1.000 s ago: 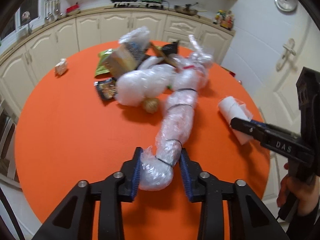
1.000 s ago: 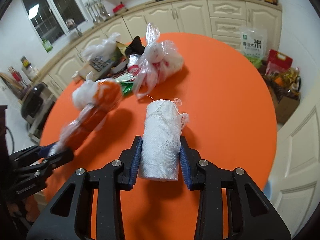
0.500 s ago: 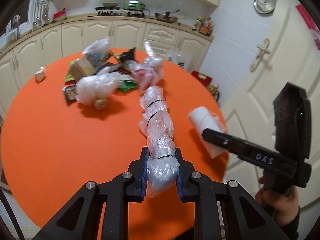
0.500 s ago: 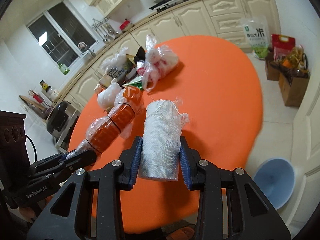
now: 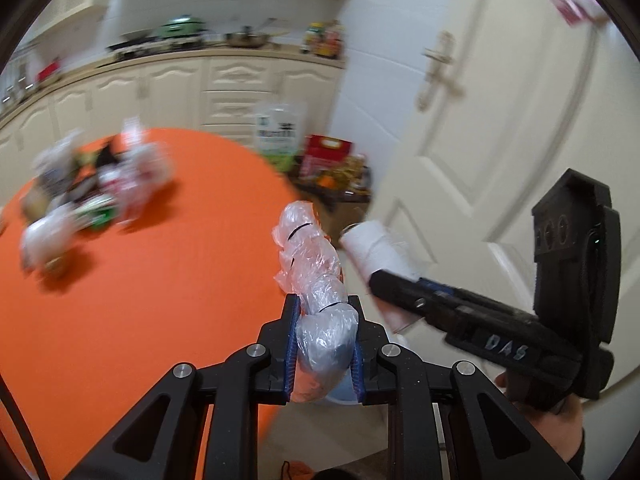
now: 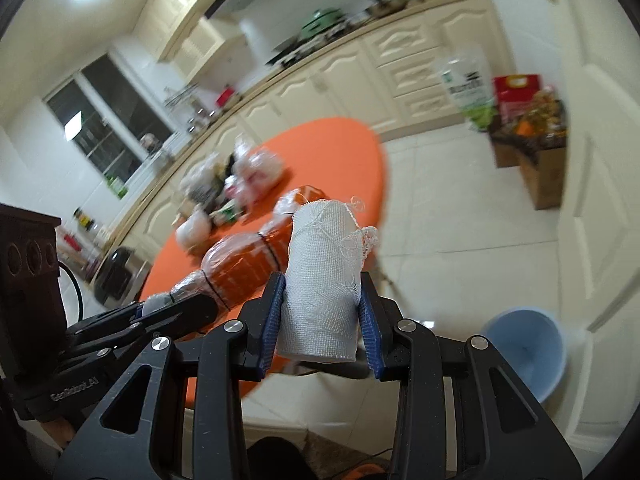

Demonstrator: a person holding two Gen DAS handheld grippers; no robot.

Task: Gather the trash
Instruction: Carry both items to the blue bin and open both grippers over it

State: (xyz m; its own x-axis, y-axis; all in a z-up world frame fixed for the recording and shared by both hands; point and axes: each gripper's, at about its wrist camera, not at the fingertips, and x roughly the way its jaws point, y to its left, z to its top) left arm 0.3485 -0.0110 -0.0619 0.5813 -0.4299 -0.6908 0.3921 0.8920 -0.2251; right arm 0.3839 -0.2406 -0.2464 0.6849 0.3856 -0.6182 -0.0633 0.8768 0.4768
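In the left wrist view the left gripper (image 5: 324,344) sits at six o'clock, its blue pads pinched on the near end of a long bundle of clear plastic (image 5: 316,280) tied off with thin dark bands. Its jaws have just been closing, with the bundle between them. The bundle sticks up toward twelve o'clock, off the table and over its edge. At three o'clock the right gripper (image 5: 380,280) reaches in from the side, gripping a white gauze roll (image 5: 376,248) just beside the bundle's far end; a hand (image 5: 556,420) shows at four o'clock under its black body. The orange table (image 5: 140,280) fills the left half, from seven to ten o'clock. On it, at ten o'clock, lies a blurred heap of bags and wrappers (image 5: 92,188), well apart from both tools.

In the right wrist view the right gripper (image 6: 320,320) at six o'clock is clamped on the gauze roll (image 6: 324,276), which stands upright between the blue pads with frayed threads at its top. At eight o'clock the left gripper (image 6: 148,312) holds the plastic bundle (image 6: 244,264), lying slantwise beside the roll. At four o'clock a light blue bucket (image 6: 524,352) stands on the tiled floor (image 6: 460,208). Farther, at eleven o'clock, the heap (image 6: 236,180) rests on the table (image 6: 340,152). At two o'clock a cardboard box (image 6: 532,160) of goods stands against the cream cabinets (image 6: 360,76).
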